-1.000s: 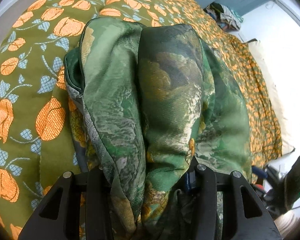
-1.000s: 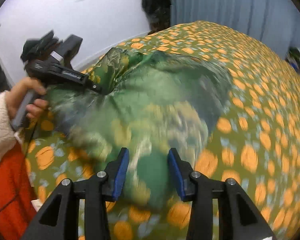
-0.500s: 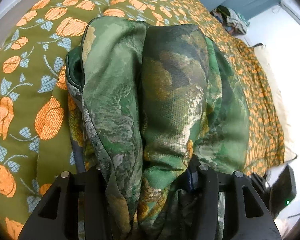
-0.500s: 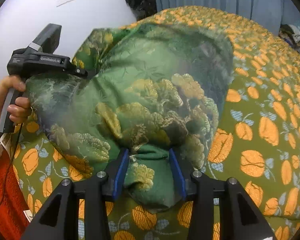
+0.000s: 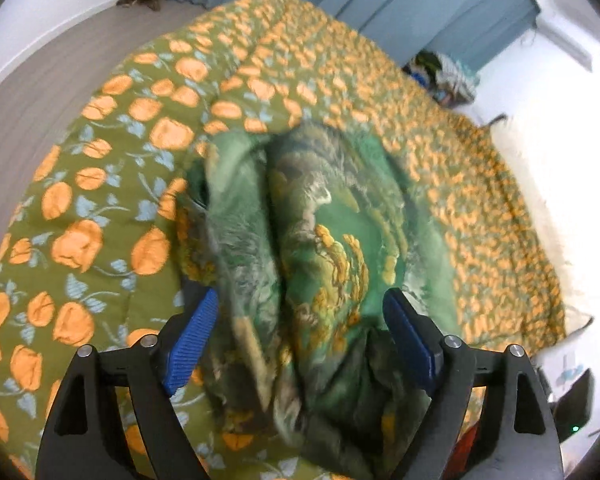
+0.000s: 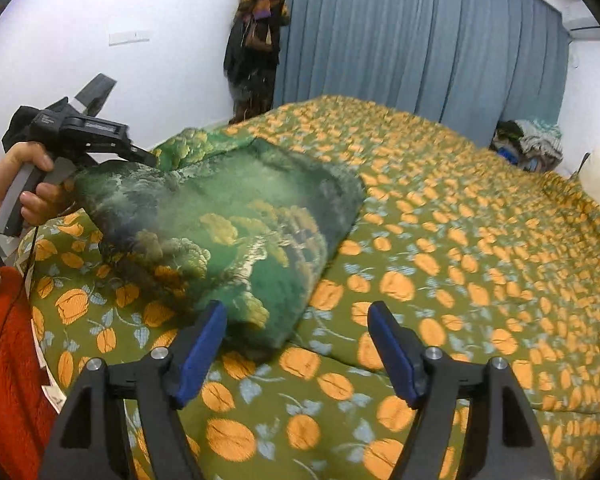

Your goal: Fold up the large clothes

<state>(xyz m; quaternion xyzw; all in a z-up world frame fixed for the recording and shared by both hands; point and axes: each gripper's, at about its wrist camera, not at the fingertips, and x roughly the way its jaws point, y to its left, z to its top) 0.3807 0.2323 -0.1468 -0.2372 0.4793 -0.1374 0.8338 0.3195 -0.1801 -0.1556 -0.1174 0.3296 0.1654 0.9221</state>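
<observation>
- Both your grippers have their jaws apart — each has just been opening.
- Your left gripper [image 5: 300,320]: blue pads [image 5: 190,346] spread wide, the green patterned garment [image 5: 320,240] bunched between them but not pinched; fabric is blurred there, so contact with the left pad can't be ruled out.
- In the right wrist view your left hand [image 6: 22,184] grips the tool's handle at the far-left end of the garment, with fabric draped under the tool's nose.
- Your right gripper [image 6: 296,344]: nothing between the pads; the garment's near corner [image 6: 260,320] sits just beyond and beside the left pad [image 6: 200,354], apart from the right one.
- The garment lies folded in a thick bundle on the olive bedspread with orange flowers [image 6: 440,280], at the near-left part of the bed — one flap turned up at its far-left edge.
- Far side: blue curtain [image 6: 420,40], a dark item hanging on the wall [image 6: 256,40], a pile of clothes [image 6: 528,144] at far right.
- Red cloth [image 6: 8,360] at near left, off the bed.
</observation>
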